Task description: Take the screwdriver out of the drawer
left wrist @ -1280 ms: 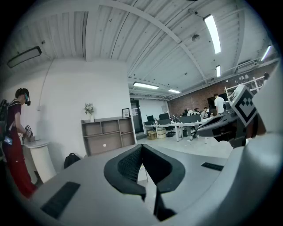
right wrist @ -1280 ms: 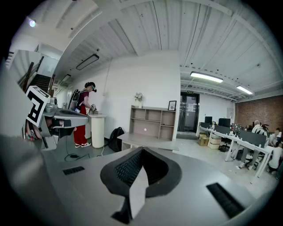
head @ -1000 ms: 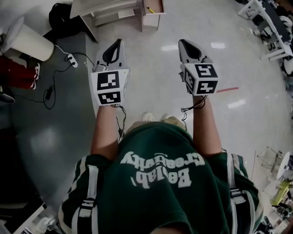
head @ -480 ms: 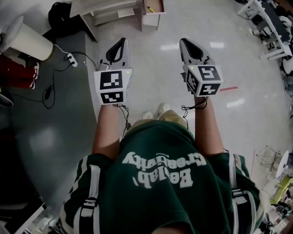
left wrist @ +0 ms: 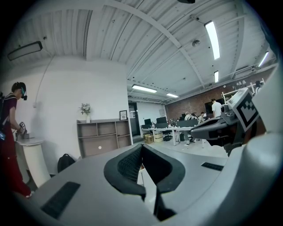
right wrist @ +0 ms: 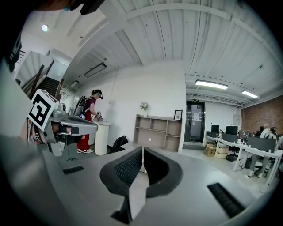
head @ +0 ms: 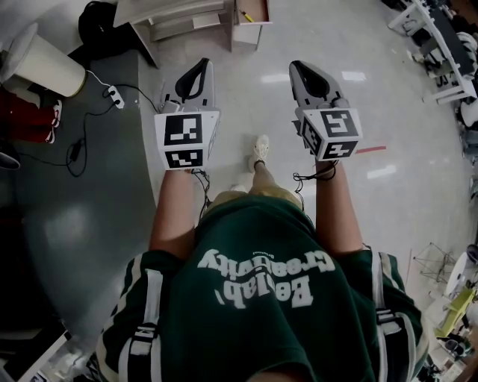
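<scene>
The drawer (head: 250,36) stands open at the far edge of the head view, straight ahead of you across bare floor (head: 246,97). A small yellow thing lies inside it toward its left side. I take that for the screwdriver (head: 246,16), though it is too small to be sure. It lies well apart from both tools. Its long axis runs on a slant, from far-left to near-right as you look down, so it sits neither square to your jaws nor in line with them. The left gripper (head: 199,67) and the right gripper (head: 296,70) are held level and side by side, both pointing forward. The drawer falls almost midway between their tips, so neither hand is clearly nearer. The right may have the shorter line to the drawer as a whole. The left looks better placed for the yellow thing itself, since that lies on the left. Both pairs of jaws are closed tip to tip with nothing between them, as each gripper view shows. Whichever you choose will have to spread its jaws before it goes in. My judgement is that you need to get close, then come down from above with the jaws turned across that slanted axis. Watch the drawer's near wall as you reach in.
</scene>
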Motion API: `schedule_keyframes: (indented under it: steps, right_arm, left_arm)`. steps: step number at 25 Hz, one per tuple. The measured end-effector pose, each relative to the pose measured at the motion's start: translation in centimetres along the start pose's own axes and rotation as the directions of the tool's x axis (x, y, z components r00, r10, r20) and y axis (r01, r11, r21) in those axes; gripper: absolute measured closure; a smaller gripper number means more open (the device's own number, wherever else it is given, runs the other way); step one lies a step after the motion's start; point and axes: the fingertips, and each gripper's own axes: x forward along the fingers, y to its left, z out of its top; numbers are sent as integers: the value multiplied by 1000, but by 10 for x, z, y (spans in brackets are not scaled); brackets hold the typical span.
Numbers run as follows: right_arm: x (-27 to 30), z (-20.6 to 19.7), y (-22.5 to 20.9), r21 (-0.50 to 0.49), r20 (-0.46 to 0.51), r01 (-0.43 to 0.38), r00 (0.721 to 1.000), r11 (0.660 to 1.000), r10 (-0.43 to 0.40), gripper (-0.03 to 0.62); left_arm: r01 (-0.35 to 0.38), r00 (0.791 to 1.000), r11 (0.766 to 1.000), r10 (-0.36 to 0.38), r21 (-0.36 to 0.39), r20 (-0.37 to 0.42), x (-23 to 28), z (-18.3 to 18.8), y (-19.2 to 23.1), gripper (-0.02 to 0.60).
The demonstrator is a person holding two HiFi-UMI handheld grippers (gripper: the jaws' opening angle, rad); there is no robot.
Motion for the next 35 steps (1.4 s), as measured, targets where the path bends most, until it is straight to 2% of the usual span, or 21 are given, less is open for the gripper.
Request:
schedule_keyframes:
  steps: [7, 13, 19, 28, 35]
  right_arm:
    - [33, 10, -18, -16, 40, -28, 999, 999, 29, 559]
    - [74, 11, -57, -23, 52, -28, 998, 999, 29, 559]
    - [126, 17, -102, -5, 65, -51, 997, 999, 51, 559]
    - [212, 26, -188, 0, 87, -79, 993, 997, 78, 559]
    - [277, 21, -260, 5, 94, -90, 992, 996, 89, 559]
  left_arm:
    - [3, 1000, 1000, -3, 20, 9, 40, 7, 8, 563]
    - [-5, 1000, 1000, 5, 18, -3, 92, 11, 20, 563]
    - [-8, 1000, 1000, 8, 11, -21, 156, 22, 32, 563]
    - [-21, 999, 999, 23, 43, -41, 270, 36, 48, 563]
    - [-18, 999, 1000, 17, -14, -32, 360, 42, 50, 563]
